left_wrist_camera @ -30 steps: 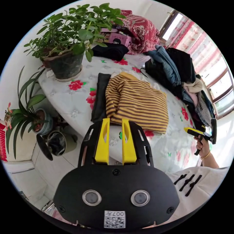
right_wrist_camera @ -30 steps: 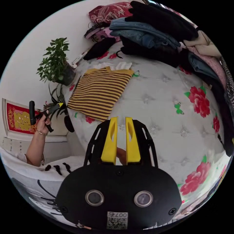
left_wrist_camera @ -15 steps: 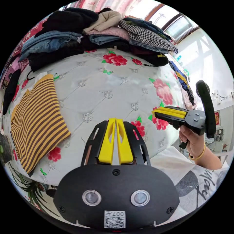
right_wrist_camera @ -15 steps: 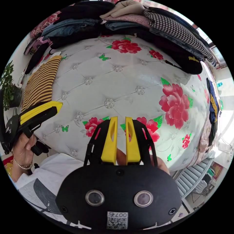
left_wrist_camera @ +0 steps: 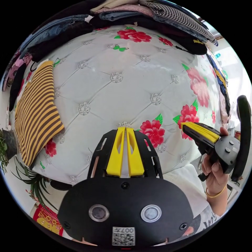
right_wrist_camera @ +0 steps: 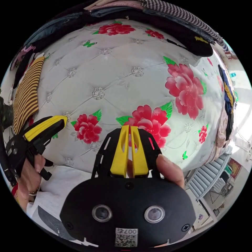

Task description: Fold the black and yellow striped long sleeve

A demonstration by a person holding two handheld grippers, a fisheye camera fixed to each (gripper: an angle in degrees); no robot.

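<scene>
Both hand-held grippers (left_wrist_camera: 125,129) (right_wrist_camera: 129,127) empty above bed (left_wrist_camera: 126,86)

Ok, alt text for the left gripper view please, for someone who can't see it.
The left gripper, jaws closed and empty, hangs over a white tufted bed cover printed with red flowers. The folded striped top lies at the left edge, a pile of clothes along the top, and the right gripper, held in a hand, comes in from the right.

A big white bed (left_wrist_camera: 136,78) with a soft, buttoned cover has red flowers printed on it. A pile of clothes (left_wrist_camera: 147,15) lies along its edge at 12 o'clock. Green plants (left_wrist_camera: 34,181) stand on the floor at 8 o'clock. Bright daylight comes from 3 o'clock.
</scene>
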